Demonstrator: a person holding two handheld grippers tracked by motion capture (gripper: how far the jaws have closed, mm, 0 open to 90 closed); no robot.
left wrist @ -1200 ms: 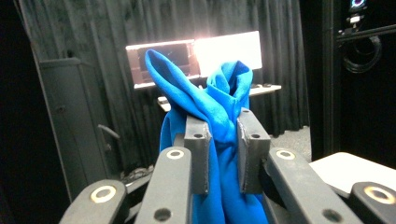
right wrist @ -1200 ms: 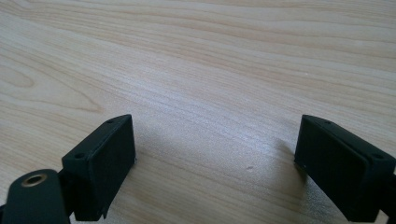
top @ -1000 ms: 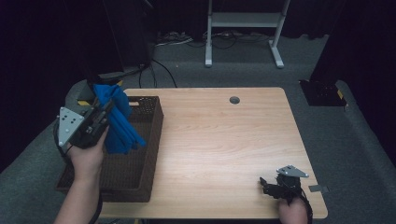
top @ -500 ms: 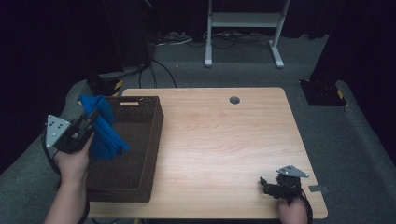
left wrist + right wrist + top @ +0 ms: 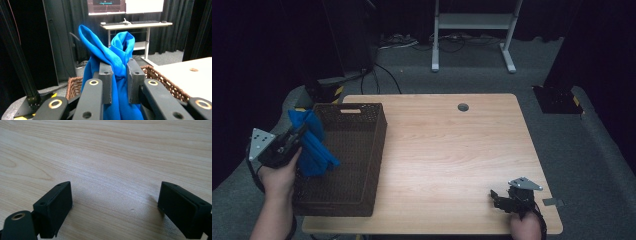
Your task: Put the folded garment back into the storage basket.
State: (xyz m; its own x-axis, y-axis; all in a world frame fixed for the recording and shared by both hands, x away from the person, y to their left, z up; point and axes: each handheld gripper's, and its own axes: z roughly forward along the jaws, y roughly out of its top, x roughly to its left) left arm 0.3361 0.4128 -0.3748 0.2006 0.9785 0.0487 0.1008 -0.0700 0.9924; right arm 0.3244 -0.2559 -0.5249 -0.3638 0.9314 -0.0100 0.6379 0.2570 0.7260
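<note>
A bright blue cloth (image 5: 312,142) hangs bunched over the left wall of a dark wicker basket (image 5: 357,150). My left gripper (image 5: 294,139) is shut on this cloth, held up beside the basket's left side. In the left gripper view the blue cloth (image 5: 112,62) rises in two folds between the jaws of the left gripper (image 5: 119,77), with the basket (image 5: 160,77) rim behind. My right gripper (image 5: 498,197) rests low at the table's front right corner. In the right gripper view the right gripper (image 5: 115,202) stands open, its jaws wide apart over bare wood.
The wooden table (image 5: 452,150) has a round cable hole (image 5: 463,107) near its far edge. Behind it stand a white frame's legs (image 5: 472,30), floor cables and dark curtains. A black stand base (image 5: 557,100) sits at the right.
My left gripper has carried the blue cloth leftward and down, from above the basket to beyond its left wall. The right gripper has stayed still.
</note>
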